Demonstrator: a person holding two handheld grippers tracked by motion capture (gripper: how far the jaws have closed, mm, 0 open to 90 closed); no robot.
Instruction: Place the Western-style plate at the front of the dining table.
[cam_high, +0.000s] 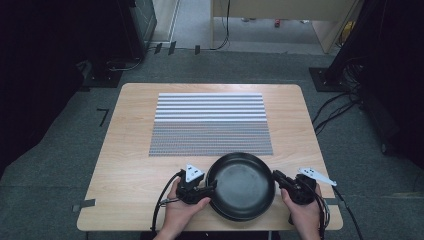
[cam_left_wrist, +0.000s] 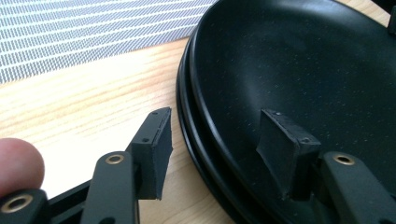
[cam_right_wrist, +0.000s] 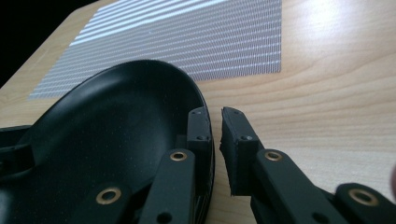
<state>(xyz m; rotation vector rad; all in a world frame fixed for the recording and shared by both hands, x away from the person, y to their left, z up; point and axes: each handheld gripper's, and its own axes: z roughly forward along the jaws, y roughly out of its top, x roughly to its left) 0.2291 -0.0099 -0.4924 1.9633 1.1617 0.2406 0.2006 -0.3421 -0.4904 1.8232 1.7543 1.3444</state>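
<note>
We count one black pan (cam_high: 242, 186) at counter (cam_high: 130, 165) near edge, one striped mat (cam_high: 210, 123) mid-counter. Two claws: left claw (cam_left_wrist: 214, 149) agape astride pan rim; right claw (cam_right_wrist: 215, 140) nearly closed on opposite rim.

Black plates (cam_high: 242, 186) between both grippers; beyond, flat placemat (cam_high: 210, 123), open tabletop (cam_high: 131, 150)

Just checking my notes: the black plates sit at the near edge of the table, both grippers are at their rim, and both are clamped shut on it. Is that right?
Not quite. The right gripper is nearly closed on the rim of the black plates, but the left gripper is open: in the left gripper view its jaws stand wide apart, one inside the rim and one outside, not pressing it. The rest holds.
</note>
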